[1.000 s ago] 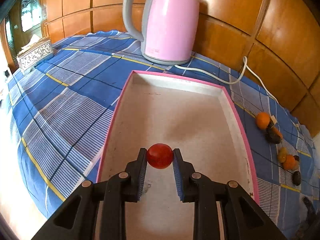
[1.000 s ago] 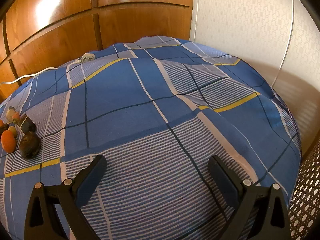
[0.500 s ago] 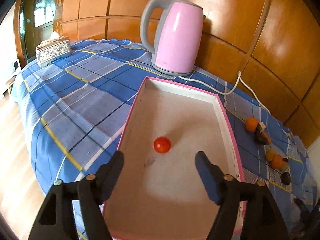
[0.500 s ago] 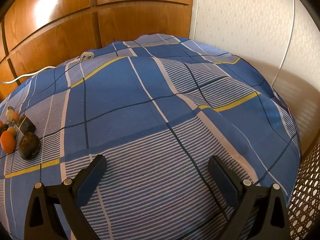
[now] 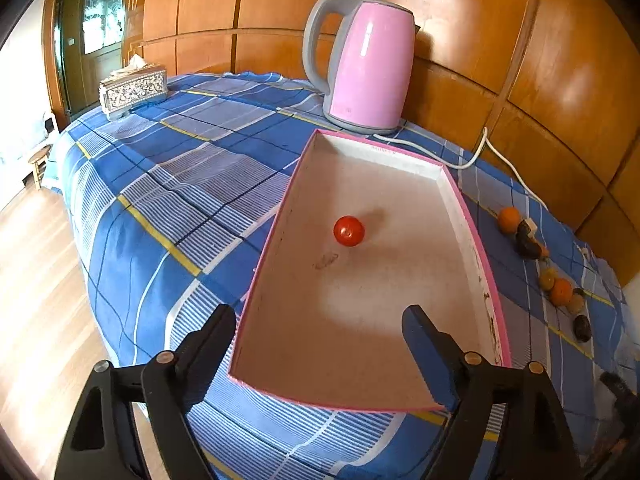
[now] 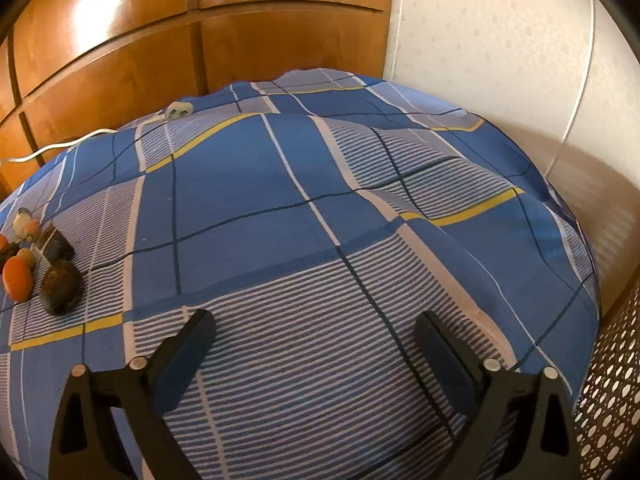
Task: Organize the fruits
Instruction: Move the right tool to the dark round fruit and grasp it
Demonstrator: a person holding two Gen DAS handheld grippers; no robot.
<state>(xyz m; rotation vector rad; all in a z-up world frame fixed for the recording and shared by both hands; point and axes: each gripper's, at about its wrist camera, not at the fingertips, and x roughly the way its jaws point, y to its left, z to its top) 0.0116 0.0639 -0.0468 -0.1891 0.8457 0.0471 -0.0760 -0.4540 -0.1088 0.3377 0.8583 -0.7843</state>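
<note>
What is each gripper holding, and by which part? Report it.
Nothing is held. The left gripper has just been opening, with the red tomato lying free in the pink tray. The right gripper, open, has just narrowed slightly over bare cloth.

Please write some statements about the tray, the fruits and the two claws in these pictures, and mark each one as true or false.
1. A red tomato lies alone inside the pink-edged tray. True.
2. The left claw is closed on the tomato. False: its jaws have just been opening, they stand wide apart, and the tomato lies free beyond them.
3. The pink kettle stands inside the tray. False: it stands on the blue checked cloth, behind the tray's far end.
4. Several small fruits lie on the cloth outside the tray. True.
5. The right claw holds an orange fruit. False: it is open, with only cloth between its jaws.
</note>
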